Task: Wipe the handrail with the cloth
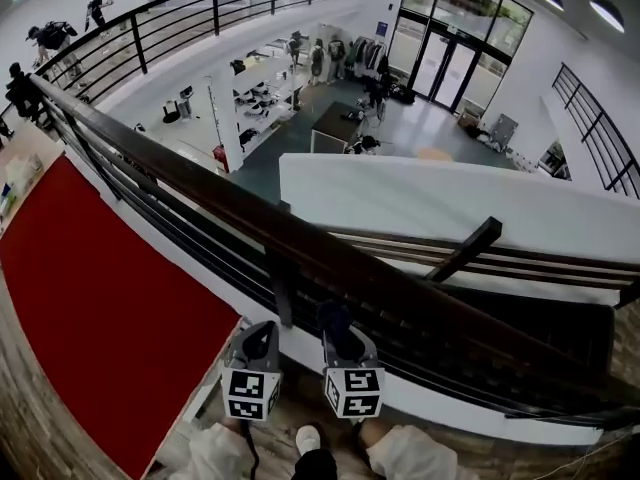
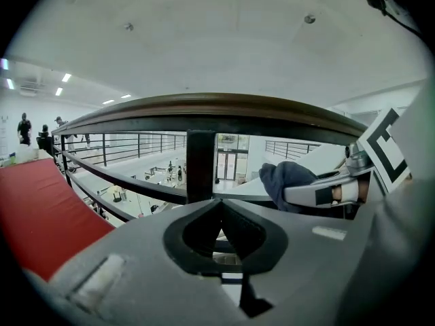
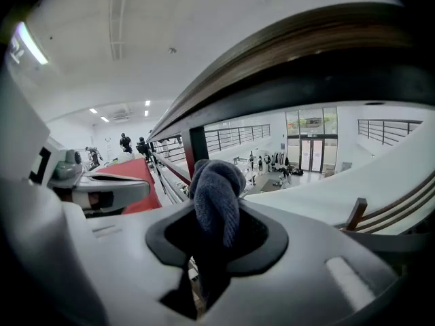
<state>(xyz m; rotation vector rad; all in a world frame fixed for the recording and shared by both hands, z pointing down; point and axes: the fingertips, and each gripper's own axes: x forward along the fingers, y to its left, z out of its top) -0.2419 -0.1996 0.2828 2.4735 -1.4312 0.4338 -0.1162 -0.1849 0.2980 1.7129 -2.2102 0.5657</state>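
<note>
Crossing the head view from far left to near right, a long dark brown wooden handrail [image 1: 200,183] lies on top of a black metal balustrade with horizontal bars. In both gripper views the handrail [image 2: 204,104] [image 3: 306,39] passes above the jaws. On the near side of the balustrade, at the left, a flat red floor covering [image 1: 90,298] lies on the wooden floor.

The left gripper [image 1: 262,333] is held just near of the balustrade, in front of a black upright post [image 1: 282,288]. Its own view shows the left gripper [image 2: 220,212] with jaws pressed together and nothing between them, and the post [image 2: 200,161] straight beyond them.

The right gripper [image 1: 348,346] is just beside it on the right, and the two are apart. The right gripper [image 3: 216,229] has its jaws closed on a dark blue knitted cloth [image 3: 217,189], which stands up out of them in a bunch.

In the head view the cloth [image 1: 334,318] sits at the near edge of the handrail. In the left gripper view the cloth [image 2: 285,182] is below the handrail, right of the post, with a small gap above it.
</note>
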